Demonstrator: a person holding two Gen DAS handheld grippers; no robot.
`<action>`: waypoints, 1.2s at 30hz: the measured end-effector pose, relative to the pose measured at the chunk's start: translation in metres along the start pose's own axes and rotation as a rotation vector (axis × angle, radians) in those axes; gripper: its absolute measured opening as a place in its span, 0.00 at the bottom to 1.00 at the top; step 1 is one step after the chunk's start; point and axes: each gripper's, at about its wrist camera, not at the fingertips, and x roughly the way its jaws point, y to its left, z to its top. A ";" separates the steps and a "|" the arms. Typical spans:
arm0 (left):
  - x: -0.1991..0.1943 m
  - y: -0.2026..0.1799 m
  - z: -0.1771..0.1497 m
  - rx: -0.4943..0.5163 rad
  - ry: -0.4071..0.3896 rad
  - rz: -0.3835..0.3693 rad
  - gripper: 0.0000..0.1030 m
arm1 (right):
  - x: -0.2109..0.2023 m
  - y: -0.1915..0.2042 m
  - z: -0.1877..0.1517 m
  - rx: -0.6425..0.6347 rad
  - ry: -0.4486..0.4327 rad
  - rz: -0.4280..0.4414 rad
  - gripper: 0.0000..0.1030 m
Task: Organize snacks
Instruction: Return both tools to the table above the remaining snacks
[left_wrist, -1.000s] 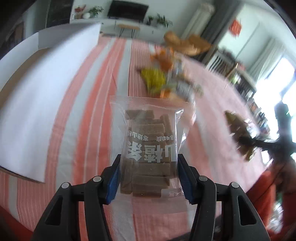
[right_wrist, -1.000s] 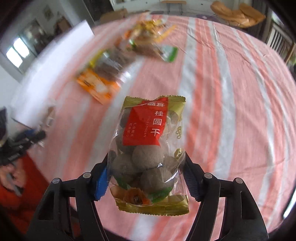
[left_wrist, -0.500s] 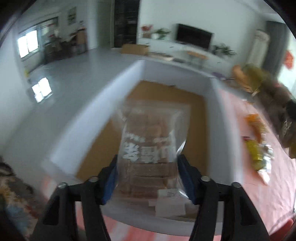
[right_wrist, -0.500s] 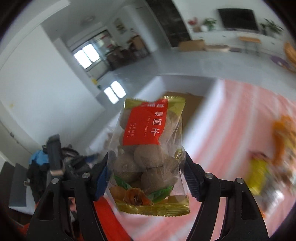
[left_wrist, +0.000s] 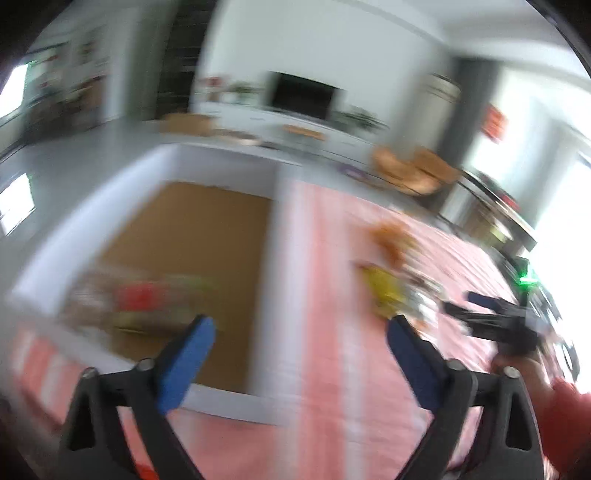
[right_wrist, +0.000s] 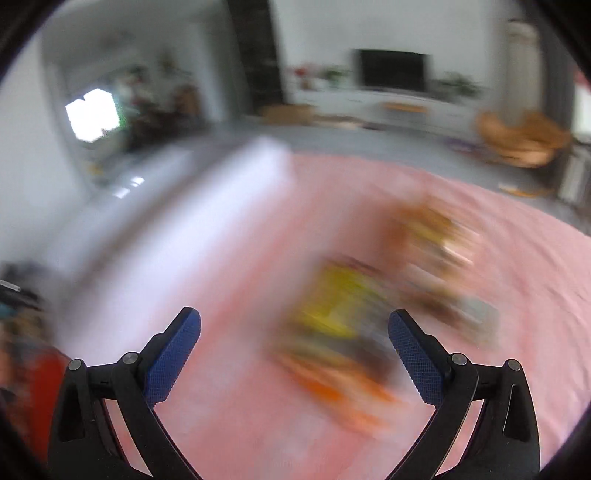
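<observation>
Both grippers spread wide, nothing held

Left gripper (left_wrist: 299, 328) hangs above the box (left_wrist: 192, 236) edge; right gripper (right_wrist: 294, 321) hangs over blurred snack packets (right_wrist: 376, 295) beside the box on the desk (right_wrist: 517, 258).

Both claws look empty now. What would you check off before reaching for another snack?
1. Left gripper open, nothing between its fingers: ok.
2. Right gripper open and empty: ok.
3. Dropped packets lying inside the box: blurred shapes on its floor, probably ok.
4. More snacks on the striped cloth: ok, a pile ahead of the right gripper.
5. Which packet to grab: cannot tell, too blurred.
6. Views steady enough to aim: not ok.
</observation>
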 end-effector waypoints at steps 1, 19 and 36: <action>0.013 -0.027 -0.008 0.039 0.031 -0.052 0.98 | 0.000 -0.025 -0.017 0.012 0.025 -0.064 0.99; 0.234 -0.126 -0.055 0.256 0.260 0.147 1.00 | -0.030 -0.165 -0.131 0.167 0.117 -0.352 0.99; 0.236 -0.125 -0.052 0.240 0.239 0.144 1.00 | -0.033 -0.182 -0.142 0.239 0.126 -0.314 1.00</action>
